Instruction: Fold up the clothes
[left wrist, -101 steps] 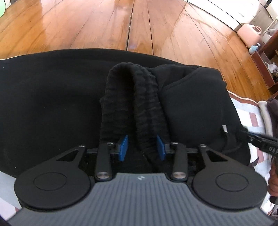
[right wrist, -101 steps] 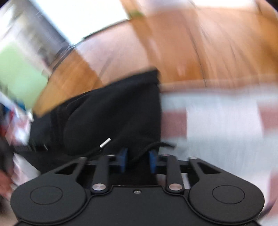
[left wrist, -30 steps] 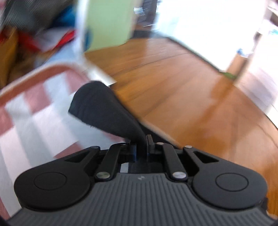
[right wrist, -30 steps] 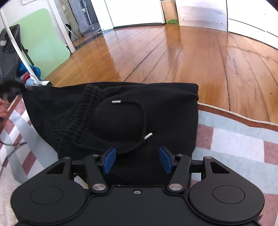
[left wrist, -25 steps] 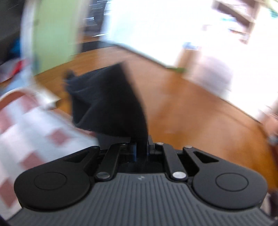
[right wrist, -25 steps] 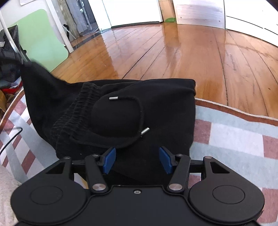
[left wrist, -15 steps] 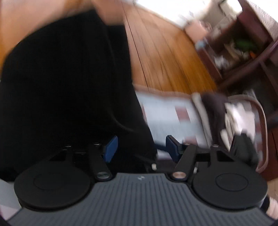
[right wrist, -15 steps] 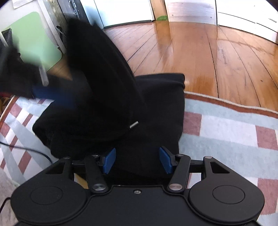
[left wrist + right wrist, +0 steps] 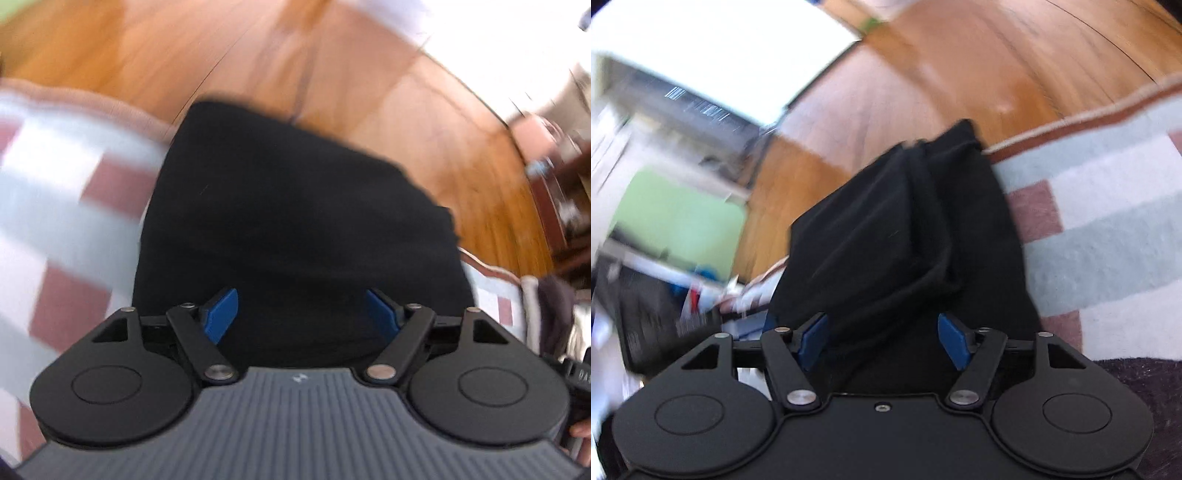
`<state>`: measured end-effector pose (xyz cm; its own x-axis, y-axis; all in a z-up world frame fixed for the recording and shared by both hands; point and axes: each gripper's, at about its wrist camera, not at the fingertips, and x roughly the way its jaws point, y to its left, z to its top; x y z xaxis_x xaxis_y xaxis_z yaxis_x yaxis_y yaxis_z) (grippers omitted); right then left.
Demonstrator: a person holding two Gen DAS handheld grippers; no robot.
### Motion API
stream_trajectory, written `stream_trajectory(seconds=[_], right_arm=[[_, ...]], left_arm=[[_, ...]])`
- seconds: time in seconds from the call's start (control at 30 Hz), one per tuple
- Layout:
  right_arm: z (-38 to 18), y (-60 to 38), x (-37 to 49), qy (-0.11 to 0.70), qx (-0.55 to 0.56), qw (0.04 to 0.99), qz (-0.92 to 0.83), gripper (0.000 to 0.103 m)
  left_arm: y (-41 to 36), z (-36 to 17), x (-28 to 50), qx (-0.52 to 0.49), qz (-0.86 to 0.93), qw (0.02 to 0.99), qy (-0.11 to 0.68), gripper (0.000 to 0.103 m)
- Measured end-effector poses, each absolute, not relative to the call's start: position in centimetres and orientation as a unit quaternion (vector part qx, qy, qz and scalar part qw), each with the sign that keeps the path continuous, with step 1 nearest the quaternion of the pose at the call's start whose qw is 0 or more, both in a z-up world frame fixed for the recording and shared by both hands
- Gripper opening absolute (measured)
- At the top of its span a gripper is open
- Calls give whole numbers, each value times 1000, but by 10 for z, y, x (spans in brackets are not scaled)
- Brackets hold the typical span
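black garment folded on the rug, both grippers spreading above it

the black garment (image 9: 295, 229) lies as a compact folded bundle on a checked rug (image 9: 55, 206) of pale grey, white and dull red squares. its far edge reaches past the rug's brown border onto the wooden floor (image 9: 369, 92). in the right wrist view the same garment (image 9: 897, 236) shows stacked layers, with a rolled fold running diagonally across the top, and the rug (image 9: 1108, 221) stretches away on the right.

the left gripper (image 9: 301, 314) hangs over the near edge of the bundle, angled steeply downward. its jaws are opening; the blue pads (image 9: 221, 314) stand wide apart, black cloth lies below the gap, and neither pad presses on it.

the right gripper (image 9: 882, 341) points down at the bundle's near side. its jaws are opening too, the blue pads (image 9: 955, 341) well apart, with fabric between them but not pinched.

both views are smeared by motion blur. a green panel (image 9: 676, 221) stands at the left of the right wrist view, with blurred clutter below it. part of a hand (image 9: 581, 432) shows at the lower right corner of the left wrist view.
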<state>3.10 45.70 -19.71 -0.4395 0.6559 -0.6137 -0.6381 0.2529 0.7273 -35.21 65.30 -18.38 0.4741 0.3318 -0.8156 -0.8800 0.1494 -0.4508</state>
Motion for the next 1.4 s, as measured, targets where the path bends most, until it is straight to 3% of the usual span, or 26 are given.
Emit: stream_trajectory(seconds=[0.27,0.37,0.43,0.47,0.53,0.67,0.77,0.9,0.97,1.07,1.27,1.4], right_arm=[[-237,489,38,692,104,500,510,75],[-233,492,32,676,110,520,511,75],[-229,502,26,651,97,539,527,51],[-227,510,25,637,80,539,545,22],[-216,522,16,608,49,554,567,21],[-153,503,1,533,78,551,637,20],[-118,471,3,528,69,548,646,19],[-156,451,6,529,-95,608,584,21],[-194,449,6,561,-112,590,570,20],[-200,442,10,559,-68,597,572,21],[-148,440,6,505,-61,559,655,20],[-171,445,6,501,-164,580,621,23]], left_arm=[[654,-200,-353,-517,423,695,264,75],[661,-199,-352,-517,421,698,263,75],[663,-202,-345,-493,429,705,275,75],[663,-203,-339,-478,436,705,291,74],[659,-196,-333,-444,453,712,300,73],[634,-147,-351,-381,449,778,220,69],[623,-131,-362,-366,421,802,213,72],[631,-169,-351,-407,407,749,329,71],[633,-183,-336,-392,422,725,377,70],[631,-180,-331,-379,433,725,377,71],[631,-166,-335,-383,425,748,337,72],[630,-178,-322,-370,414,740,380,73]])
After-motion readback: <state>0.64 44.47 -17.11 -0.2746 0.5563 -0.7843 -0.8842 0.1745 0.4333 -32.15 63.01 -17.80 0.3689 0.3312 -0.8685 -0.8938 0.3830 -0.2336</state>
